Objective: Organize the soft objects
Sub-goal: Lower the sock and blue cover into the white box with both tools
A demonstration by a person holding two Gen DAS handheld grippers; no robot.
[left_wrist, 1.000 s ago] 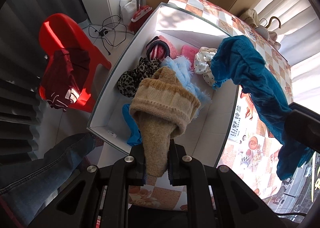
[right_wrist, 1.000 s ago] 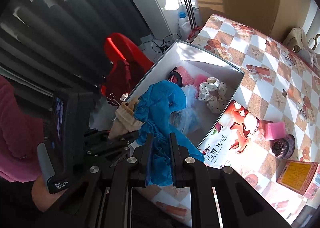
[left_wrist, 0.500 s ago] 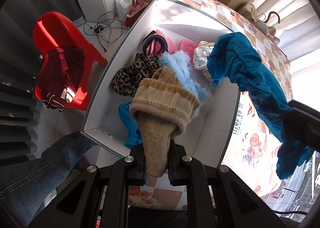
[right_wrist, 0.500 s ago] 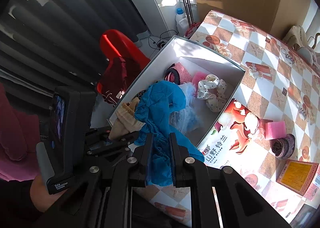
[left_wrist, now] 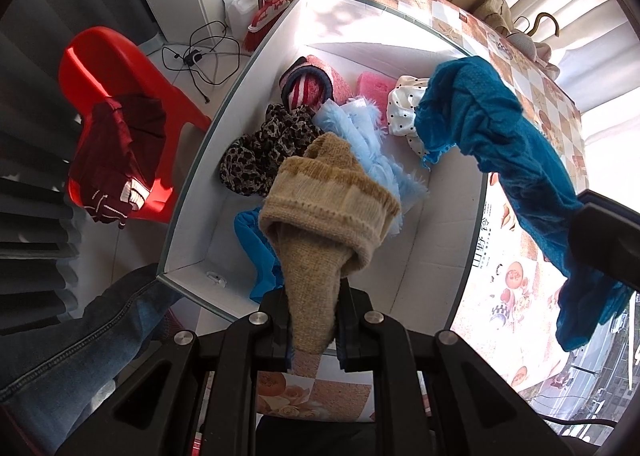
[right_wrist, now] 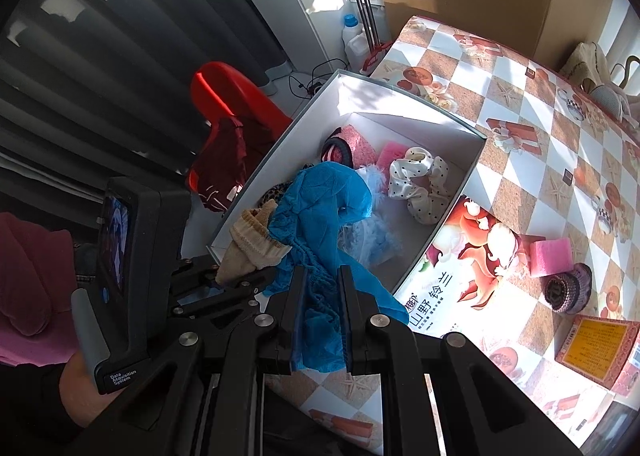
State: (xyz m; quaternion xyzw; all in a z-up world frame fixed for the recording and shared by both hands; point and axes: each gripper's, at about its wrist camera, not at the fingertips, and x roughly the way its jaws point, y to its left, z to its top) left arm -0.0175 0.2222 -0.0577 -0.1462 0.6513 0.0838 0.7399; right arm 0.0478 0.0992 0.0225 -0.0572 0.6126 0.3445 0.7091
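Sunlit checkered tablecloth framed a white box at frame centre, where my left gripper pinched a tan knit sock and my right gripper pinched a blue cloth, both above it, seemingly awaiting release inside.

1. A black handheld device, seen in the right wrist view, is carrying small white lettering near its lower edge, reading "Data Acquisition System".
2. The white box's printed outer side is showing large dark Chinese characters, reading "山野铃兰"; smaller print below them is too small to read.
3. A yellow label on a red box is bearing print too small to read.
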